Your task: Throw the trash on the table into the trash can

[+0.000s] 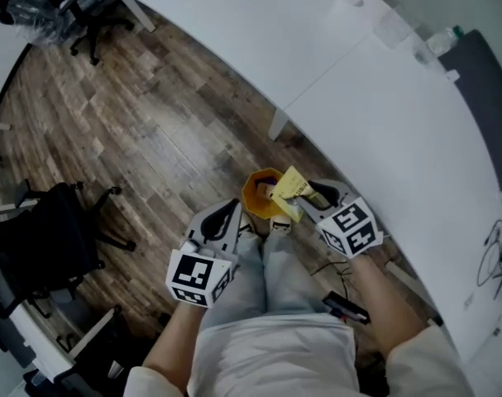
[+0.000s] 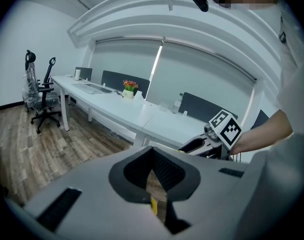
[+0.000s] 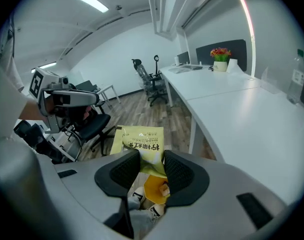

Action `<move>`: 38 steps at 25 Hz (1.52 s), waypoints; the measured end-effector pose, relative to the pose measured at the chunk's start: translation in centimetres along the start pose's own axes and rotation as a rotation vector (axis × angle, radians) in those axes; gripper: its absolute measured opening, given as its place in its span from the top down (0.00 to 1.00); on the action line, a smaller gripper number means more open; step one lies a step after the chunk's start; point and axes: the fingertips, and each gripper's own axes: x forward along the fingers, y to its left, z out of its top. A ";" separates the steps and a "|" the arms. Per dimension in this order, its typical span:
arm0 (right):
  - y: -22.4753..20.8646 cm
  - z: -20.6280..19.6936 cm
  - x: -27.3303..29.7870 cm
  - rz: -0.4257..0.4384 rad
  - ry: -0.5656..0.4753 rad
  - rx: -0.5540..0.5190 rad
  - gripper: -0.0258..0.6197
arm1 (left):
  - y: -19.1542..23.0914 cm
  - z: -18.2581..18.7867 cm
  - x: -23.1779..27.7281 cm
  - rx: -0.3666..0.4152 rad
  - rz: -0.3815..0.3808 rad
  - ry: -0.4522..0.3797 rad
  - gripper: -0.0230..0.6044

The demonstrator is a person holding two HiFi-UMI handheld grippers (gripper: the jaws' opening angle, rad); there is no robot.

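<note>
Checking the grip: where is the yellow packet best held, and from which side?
Near one end of the yellow packet, clamping its two flat faces, coming in edge-on: it is a thin, flat pouch. The right gripper holds it so.

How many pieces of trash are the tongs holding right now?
1: a yellow packet, pinched in the right tongs near the orange trash can. The left tongs hold nothing.

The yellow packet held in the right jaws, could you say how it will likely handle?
The yellow packet looks thin and flat, so probably light and floppy. It bends where the jaws pinch it, so likely not fragile. Released, it might flutter past the orange bin.
</note>
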 end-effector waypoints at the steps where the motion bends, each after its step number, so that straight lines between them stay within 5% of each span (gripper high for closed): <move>1: 0.1 -0.7 0.7 0.016 0.011 -0.006 0.70 | 0.4 -0.6 0.4 -0.004 0.005 0.011 0.96; 17: -1.0 -14.8 12.4 0.053 0.170 0.038 0.70 | 5.0 -13.5 5.4 -0.085 0.061 0.082 0.96; 30: -2.9 -26.6 25.4 0.019 0.286 -0.046 0.70 | 8.0 -24.5 8.9 -0.142 0.088 0.114 0.96; 38: -3.6 -29.6 28.7 -0.009 0.298 -0.042 0.67 | 9.1 -27.3 9.2 -0.155 0.106 0.119 0.96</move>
